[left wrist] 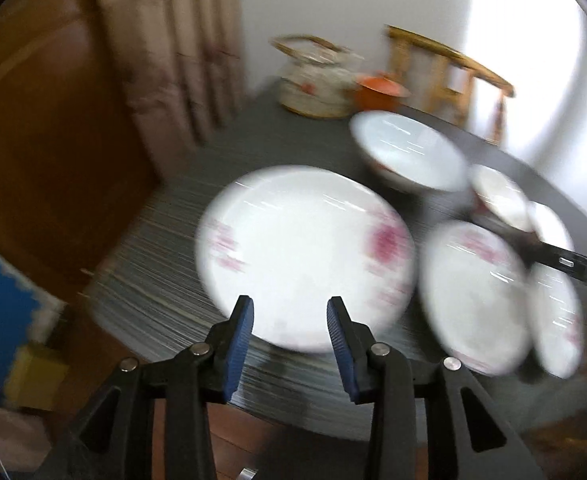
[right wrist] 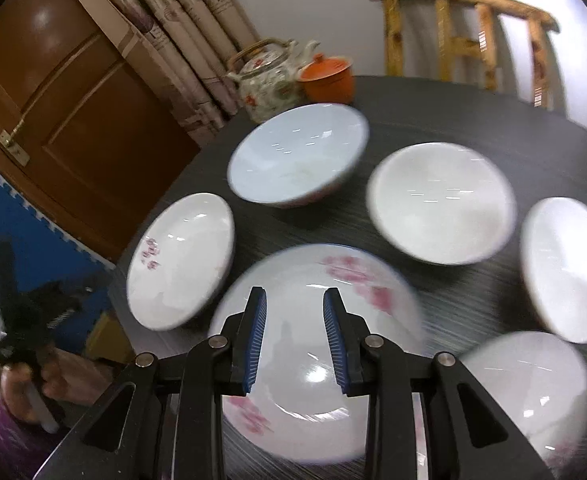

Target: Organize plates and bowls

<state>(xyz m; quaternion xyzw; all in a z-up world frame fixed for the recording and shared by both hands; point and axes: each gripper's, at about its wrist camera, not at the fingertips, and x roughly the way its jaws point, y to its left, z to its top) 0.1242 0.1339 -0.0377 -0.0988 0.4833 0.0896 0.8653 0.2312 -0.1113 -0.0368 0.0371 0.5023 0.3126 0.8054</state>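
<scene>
While our left gripper hangs released over a flowered plate near the table edge, nothing sits between its pads. From the right wrist, our right gripper hangs likewise released over another plate, bowls beyond.

Strong motion blur smears the left view; bright window light washes the right side; fisheye edges darken.
</scene>
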